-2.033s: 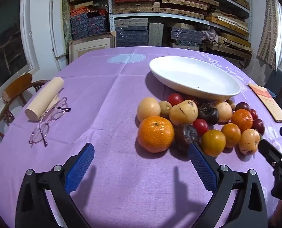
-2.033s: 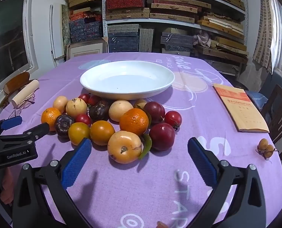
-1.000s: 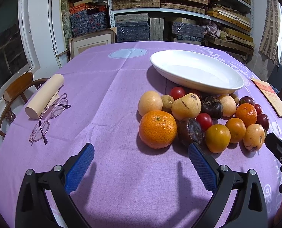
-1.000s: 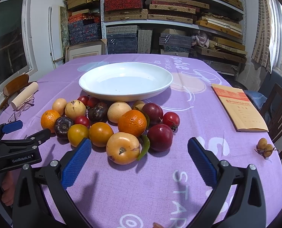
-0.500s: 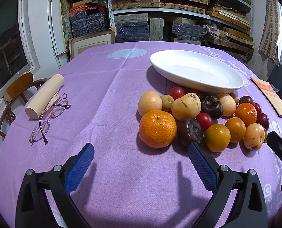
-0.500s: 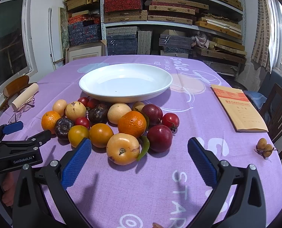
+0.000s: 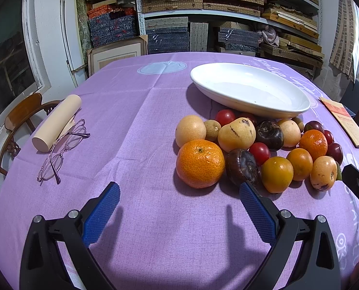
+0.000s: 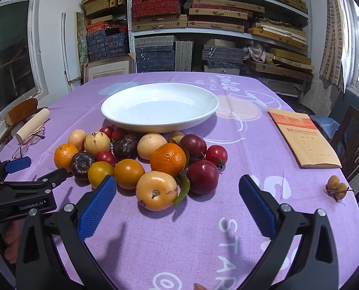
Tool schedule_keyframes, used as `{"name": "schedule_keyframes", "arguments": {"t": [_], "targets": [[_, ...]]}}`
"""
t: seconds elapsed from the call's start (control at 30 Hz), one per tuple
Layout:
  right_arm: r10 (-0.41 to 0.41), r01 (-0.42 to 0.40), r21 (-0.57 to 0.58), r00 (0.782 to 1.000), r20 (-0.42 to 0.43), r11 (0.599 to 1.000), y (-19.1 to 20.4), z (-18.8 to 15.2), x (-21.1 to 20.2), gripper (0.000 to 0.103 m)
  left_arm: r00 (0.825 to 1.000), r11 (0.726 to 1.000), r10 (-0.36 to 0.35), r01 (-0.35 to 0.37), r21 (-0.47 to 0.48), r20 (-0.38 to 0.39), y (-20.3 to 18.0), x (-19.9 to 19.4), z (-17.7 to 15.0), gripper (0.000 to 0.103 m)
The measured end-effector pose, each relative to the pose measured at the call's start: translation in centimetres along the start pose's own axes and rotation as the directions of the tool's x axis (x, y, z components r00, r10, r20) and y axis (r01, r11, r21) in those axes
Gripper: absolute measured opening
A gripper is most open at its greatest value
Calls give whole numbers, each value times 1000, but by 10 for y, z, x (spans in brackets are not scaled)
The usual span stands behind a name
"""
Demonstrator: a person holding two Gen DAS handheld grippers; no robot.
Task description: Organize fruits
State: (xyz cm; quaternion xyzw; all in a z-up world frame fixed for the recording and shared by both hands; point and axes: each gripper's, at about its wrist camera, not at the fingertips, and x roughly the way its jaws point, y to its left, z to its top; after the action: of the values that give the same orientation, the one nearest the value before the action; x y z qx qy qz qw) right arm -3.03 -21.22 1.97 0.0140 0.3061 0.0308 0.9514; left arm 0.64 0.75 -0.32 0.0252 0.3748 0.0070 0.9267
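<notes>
Both tools wide apart and holding nothing: left tool (image 7: 177, 204) hangs over bare cloth short of the big orange (image 7: 200, 163), right tool (image 8: 175, 199) sits just short of the yellow fruit (image 8: 156, 190). Plate (image 8: 121, 118) has no fruit in it, mid-desk (image 8: 240, 253), touching or just behind the far edge of the fruit pile. My read: sorting not started, first pick in hand.

How to do it well:
- Take outer fruit first. Big orange for left, yellow fruit for right; both have free sides toward the tools.
- Centre pads on the widest part, close gently. The yellow fruit looks soft and marked.
- Lift straight up before going over the pile; neighbours touch and may roll.
- Green leaf (image 8: 183, 189) lies against the yellow fruit, keep it out of the grip.
- Set down inside the plate, low, don't drop.

Count, right view:
- oranges: 2
- smaller orange-yellow rounds: 2
- yellow/tan fruits: 4
- dark brown fruits: 2
- plums: 2
- small red ones: 4, two half hidden by the plate
- small brown one by the plate rim: 1; left view shows another
- longan pair (image 8: 337, 188) near the right edge, apart from the pile
</notes>
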Motion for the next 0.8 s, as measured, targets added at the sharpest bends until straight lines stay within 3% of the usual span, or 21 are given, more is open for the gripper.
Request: {"name": "schedule_keyframes", "arguments": {"t": [0.8], "targets": [[26, -26, 8, 1000, -6, 1000, 6, -2, 3, 99, 1000, 999, -30, 31, 34, -3, -4, -1, -3, 100]]}}
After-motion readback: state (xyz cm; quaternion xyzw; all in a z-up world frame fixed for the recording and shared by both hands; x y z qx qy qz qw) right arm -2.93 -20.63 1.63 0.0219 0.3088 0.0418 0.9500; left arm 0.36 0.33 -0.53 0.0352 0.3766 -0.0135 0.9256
